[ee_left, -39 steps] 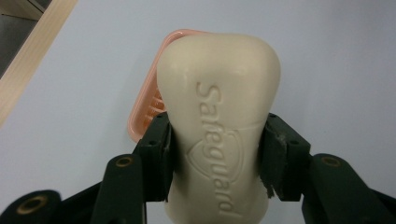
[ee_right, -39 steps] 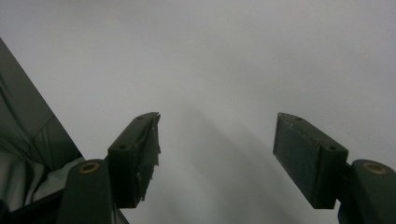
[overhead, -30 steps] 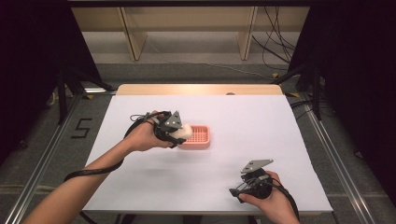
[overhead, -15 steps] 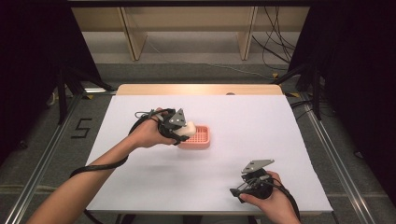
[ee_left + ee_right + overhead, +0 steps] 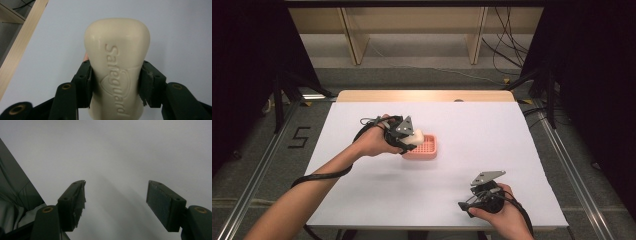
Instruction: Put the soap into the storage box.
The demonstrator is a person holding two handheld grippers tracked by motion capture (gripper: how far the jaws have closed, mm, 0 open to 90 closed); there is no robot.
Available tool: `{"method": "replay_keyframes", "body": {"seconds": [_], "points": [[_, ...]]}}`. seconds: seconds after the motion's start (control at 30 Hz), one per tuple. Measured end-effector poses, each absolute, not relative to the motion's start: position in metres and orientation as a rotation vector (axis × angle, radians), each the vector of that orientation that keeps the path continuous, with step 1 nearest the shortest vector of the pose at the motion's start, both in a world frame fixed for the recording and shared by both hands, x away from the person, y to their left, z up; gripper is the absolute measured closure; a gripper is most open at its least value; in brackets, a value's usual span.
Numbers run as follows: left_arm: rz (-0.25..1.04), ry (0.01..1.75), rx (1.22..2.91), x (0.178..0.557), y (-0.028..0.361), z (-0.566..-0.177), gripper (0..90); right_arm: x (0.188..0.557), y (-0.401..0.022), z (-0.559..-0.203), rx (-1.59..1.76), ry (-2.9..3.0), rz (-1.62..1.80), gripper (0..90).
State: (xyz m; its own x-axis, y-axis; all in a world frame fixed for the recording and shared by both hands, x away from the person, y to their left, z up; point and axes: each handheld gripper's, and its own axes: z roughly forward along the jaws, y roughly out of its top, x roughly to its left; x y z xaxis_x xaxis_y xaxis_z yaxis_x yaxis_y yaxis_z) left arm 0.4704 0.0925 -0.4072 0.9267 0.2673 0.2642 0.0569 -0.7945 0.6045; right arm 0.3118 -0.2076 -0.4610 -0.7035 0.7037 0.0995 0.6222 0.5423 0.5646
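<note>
A cream bar of soap (image 5: 117, 65) with raised lettering stands clamped between the two black jaws of my left gripper (image 5: 116, 82). In the high view my left gripper (image 5: 409, 140) holds the soap bar (image 5: 416, 136) just above the left end of a pink soap dish (image 5: 424, 148) near the table's middle. My right gripper (image 5: 472, 197) rests low near the front right of the table, and in the right gripper view the right gripper (image 5: 116, 200) stands open with bare white table between its jaws.
The white table top (image 5: 492, 135) has a wooden strip (image 5: 427, 96) along its far edge. Shelving legs and cables stand on the floor behind. Dark curtains flank both sides.
My left hand has shifted slightly with the soap, staying over the left end of the pink dish. The right hand has kept still.
</note>
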Motion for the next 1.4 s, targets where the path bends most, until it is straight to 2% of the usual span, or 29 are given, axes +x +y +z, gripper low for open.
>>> {"method": "replay_keyframes", "body": {"seconds": [1.4], "points": [[0.461, 0.223, 2.481, 0.494, 0.080, -0.430, 49.4, 0.311, -0.207, -0.461, 1.131, 2.654, 0.891, 32.1]]}}
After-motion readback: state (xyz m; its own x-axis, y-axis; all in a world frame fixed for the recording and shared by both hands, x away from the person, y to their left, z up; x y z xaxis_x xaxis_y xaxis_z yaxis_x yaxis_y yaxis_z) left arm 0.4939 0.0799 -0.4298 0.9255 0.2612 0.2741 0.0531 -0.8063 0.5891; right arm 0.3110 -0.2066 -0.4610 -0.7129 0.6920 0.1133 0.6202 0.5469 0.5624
